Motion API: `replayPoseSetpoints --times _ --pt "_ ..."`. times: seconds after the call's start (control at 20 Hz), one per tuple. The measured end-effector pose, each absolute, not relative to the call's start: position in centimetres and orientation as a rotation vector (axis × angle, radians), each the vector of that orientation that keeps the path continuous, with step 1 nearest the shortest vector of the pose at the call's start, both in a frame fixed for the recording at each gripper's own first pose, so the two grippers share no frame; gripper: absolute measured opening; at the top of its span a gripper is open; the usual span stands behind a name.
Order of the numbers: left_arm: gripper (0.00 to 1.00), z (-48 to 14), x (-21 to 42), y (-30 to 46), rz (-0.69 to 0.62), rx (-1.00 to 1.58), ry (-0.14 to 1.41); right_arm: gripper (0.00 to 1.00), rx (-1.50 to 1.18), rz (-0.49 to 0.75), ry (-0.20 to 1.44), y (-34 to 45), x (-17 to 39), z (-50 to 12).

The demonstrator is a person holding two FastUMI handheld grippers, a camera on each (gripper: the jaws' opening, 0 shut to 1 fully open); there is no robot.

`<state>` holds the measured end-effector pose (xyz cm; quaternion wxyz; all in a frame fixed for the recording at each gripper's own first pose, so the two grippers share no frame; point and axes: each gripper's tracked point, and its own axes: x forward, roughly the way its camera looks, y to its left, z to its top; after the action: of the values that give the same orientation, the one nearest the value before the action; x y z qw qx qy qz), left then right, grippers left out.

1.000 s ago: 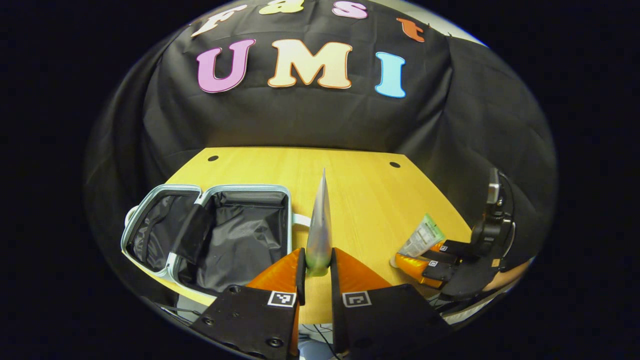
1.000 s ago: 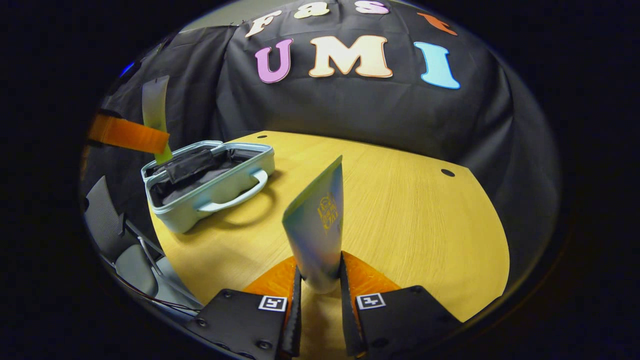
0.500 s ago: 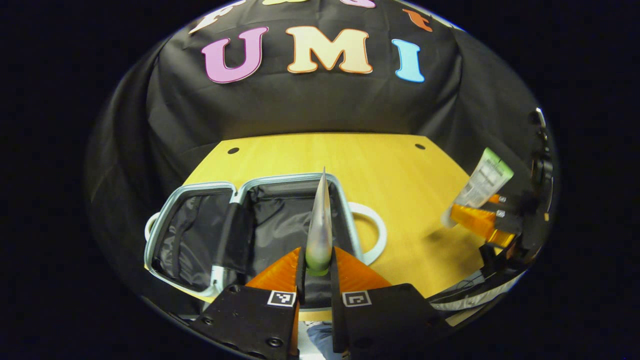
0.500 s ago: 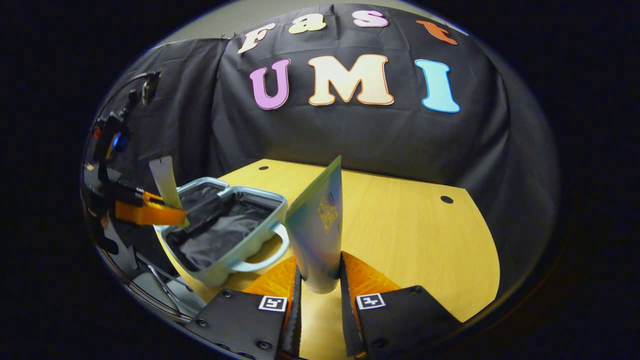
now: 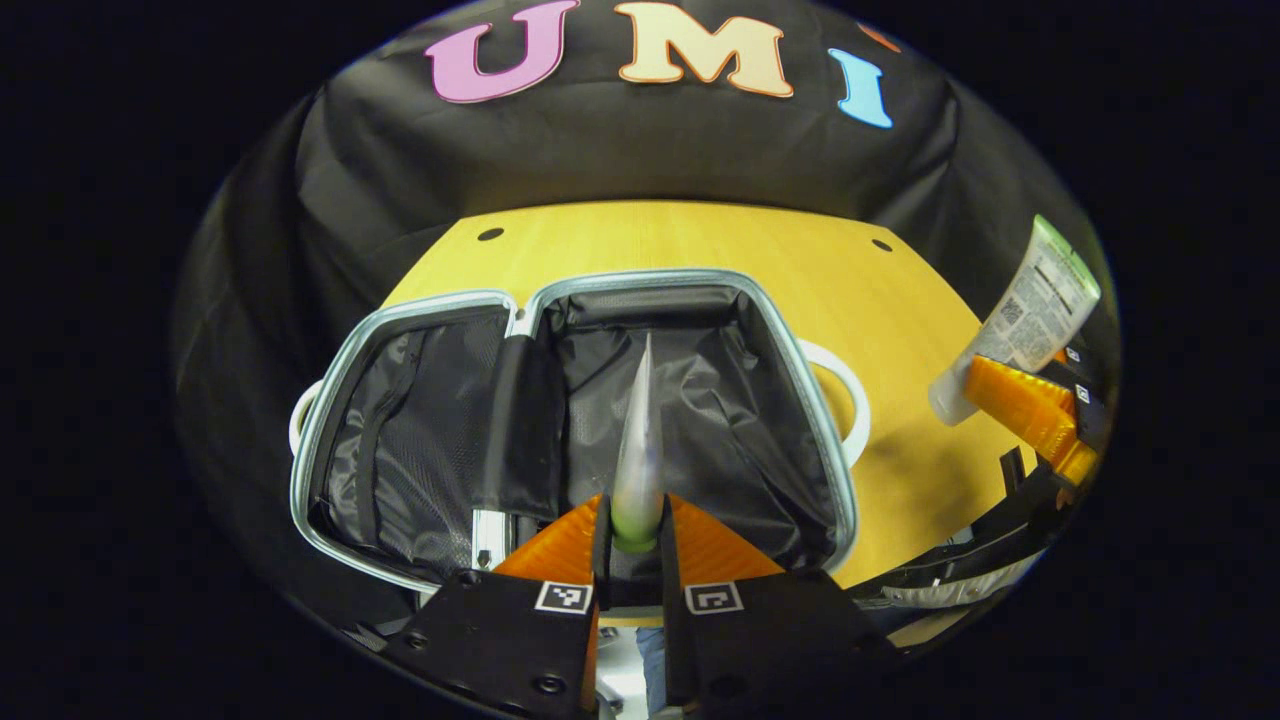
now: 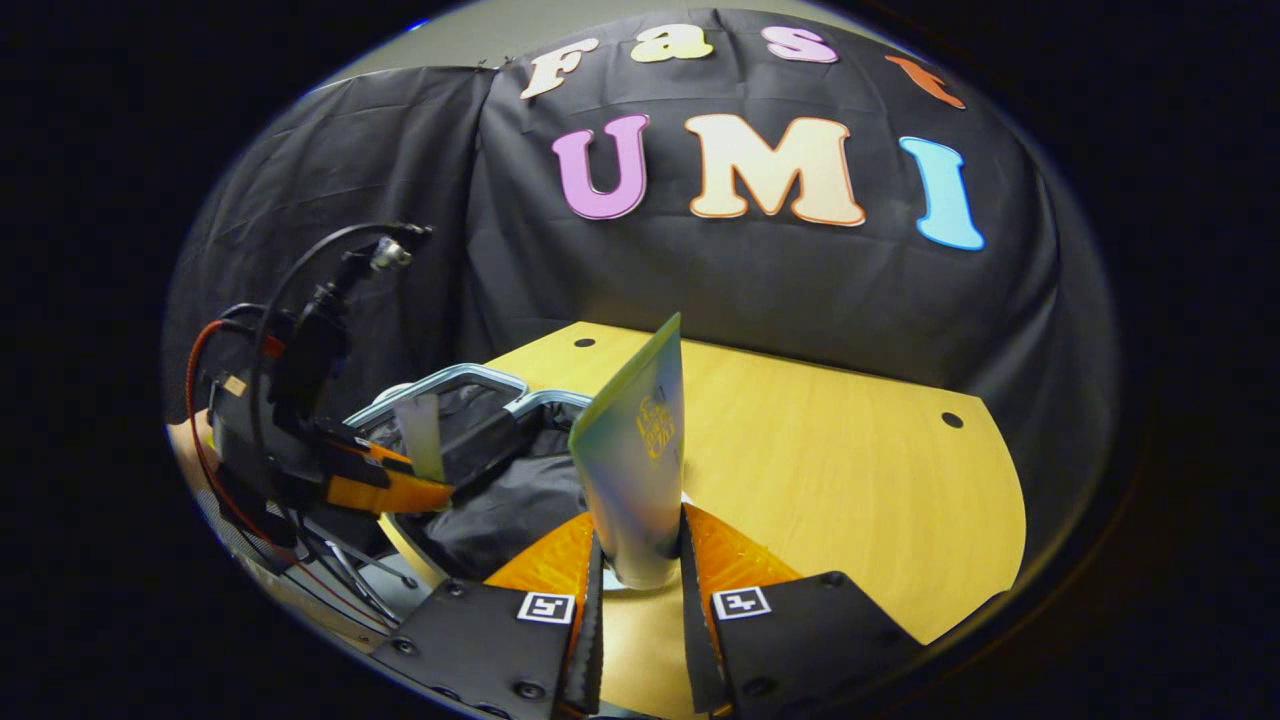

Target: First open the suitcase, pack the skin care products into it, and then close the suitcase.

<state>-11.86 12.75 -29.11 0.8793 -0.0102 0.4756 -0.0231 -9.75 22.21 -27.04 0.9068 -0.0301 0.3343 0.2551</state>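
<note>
Suitcase (image 5: 330, 400) was lying open on the table (image 5: 900, 330). Left gripper (image 5: 632, 540) was clamped on a slim tube (image 5: 638, 450), held right over the right half, probably lined up to drop in. Right gripper (image 6: 640, 570) was pinching a second tube (image 6: 635, 450), hovering near the case's right side, likely next in line.

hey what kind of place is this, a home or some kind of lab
Most likely a staged recording booth, not a home: black cloth wall, one wooden table holding an open suitcase, and handheld grippers with marker tags and cables.
</note>
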Motion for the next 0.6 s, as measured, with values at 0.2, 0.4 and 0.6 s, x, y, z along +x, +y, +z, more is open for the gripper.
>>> replayPoseSetpoints --times 0.2,0.4,0.6 --pt "0.19 -32.1 -12.3 13.1 -0.059 -0.068 1.11 0.33 -0.018 0.577 0.798 25.7 -11.1 -28.2" --pt "0.19 -33.9 -12.3 13.4 -0.091 -0.092 1.168 0.35 0.008 0.609 0.918 28.3 -12.7 -29.6" --pt "0.2 -35.0 -12.1 13.3 -0.143 -0.121 1.195 0.36 -0.028 0.611 0.985 29.1 -13.8 -30.9"
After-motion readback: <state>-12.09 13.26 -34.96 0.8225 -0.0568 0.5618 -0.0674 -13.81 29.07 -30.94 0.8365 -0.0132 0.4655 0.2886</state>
